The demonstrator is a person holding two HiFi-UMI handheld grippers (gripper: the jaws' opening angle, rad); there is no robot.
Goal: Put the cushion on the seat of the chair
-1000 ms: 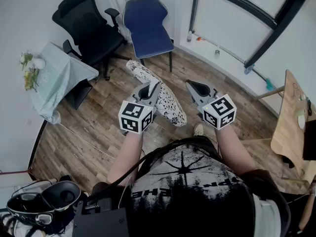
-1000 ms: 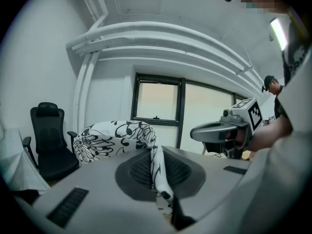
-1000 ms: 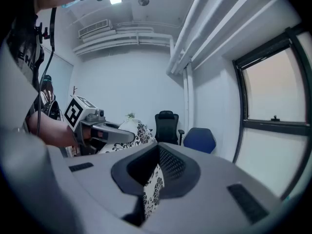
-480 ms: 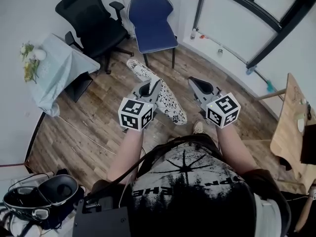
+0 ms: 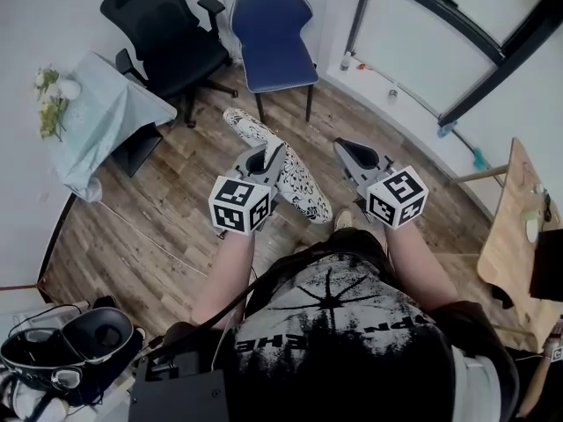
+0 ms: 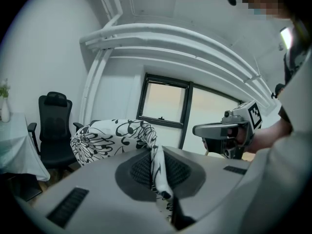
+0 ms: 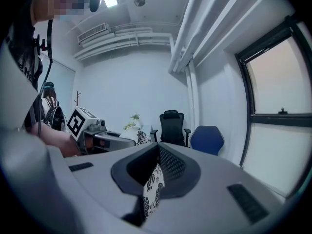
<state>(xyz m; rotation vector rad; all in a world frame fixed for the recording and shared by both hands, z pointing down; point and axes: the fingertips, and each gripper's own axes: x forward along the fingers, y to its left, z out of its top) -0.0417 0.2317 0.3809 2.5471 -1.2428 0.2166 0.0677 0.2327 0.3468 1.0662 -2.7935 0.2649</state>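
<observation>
The white cushion (image 5: 295, 178) with a black flower print hangs over the wood floor between my two grippers. My left gripper (image 5: 271, 153) is shut on its upper edge, and in the left gripper view the fabric (image 6: 112, 138) bulges out past the closed jaws. My right gripper (image 5: 346, 150) is level with it to the right. In the right gripper view a strip of the same printed fabric (image 7: 152, 191) is pinched between its closed jaws. The blue chair (image 5: 277, 33) stands ahead by the window wall, its seat bare.
A black office chair (image 5: 167, 38) stands left of the blue one. A small table under a pale cloth (image 5: 97, 121) with flowers (image 5: 48, 104) is at the left wall. A wooden table (image 5: 519, 236) is at the right, and a headset and gear (image 5: 79, 350) lie at the lower left.
Both grippers keep the same hold on the cushion. The view has shifted slightly, so the chairs sit a little higher and further right in the picture.
</observation>
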